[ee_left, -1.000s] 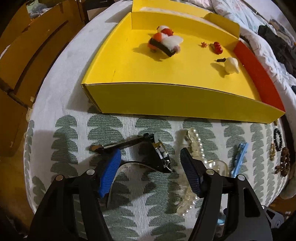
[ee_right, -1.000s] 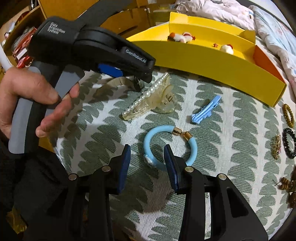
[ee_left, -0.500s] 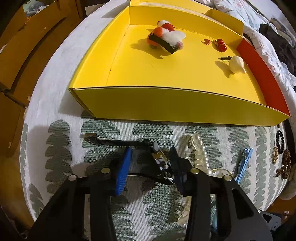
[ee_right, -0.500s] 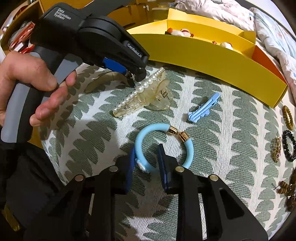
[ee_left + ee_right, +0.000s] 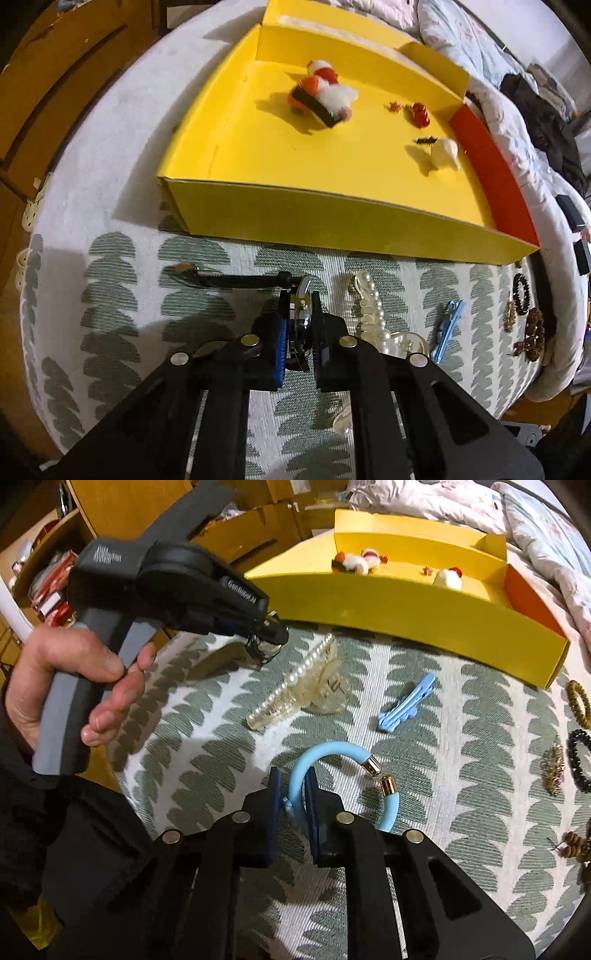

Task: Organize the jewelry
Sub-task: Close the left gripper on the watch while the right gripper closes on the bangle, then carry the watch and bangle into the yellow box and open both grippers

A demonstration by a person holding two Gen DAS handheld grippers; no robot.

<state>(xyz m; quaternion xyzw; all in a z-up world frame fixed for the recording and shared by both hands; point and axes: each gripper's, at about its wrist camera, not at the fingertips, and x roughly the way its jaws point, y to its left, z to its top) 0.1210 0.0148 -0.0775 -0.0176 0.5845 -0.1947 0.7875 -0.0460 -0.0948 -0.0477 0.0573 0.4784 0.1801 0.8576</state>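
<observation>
My left gripper (image 5: 298, 316) is shut on the case of a black-strapped wristwatch (image 5: 301, 295); its strap (image 5: 236, 280) trails left over the patterned cloth. The same gripper shows in the right wrist view (image 5: 271, 633), held by a hand, with the watch in its tips. My right gripper (image 5: 291, 797) is shut on a light-blue open bangle (image 5: 332, 751) with gold end caps, lying on the cloth. The yellow box (image 5: 332, 218) sits beyond, holding a pompom hair clip (image 5: 325, 98), red earrings (image 5: 419, 112) and a white piece (image 5: 445, 153).
A pearl claw clip (image 5: 295, 686) and a blue hair clip (image 5: 406, 701) lie between the grippers and the box (image 5: 424, 609). Bead bracelets (image 5: 580, 701) and brooches (image 5: 554, 764) lie at the right edge. Wooden furniture stands to the left, bedding behind.
Both grippers went from open to shut: the left closed on the watch case, the right closed on the blue bangle. The left view has shifted a little toward the box.
</observation>
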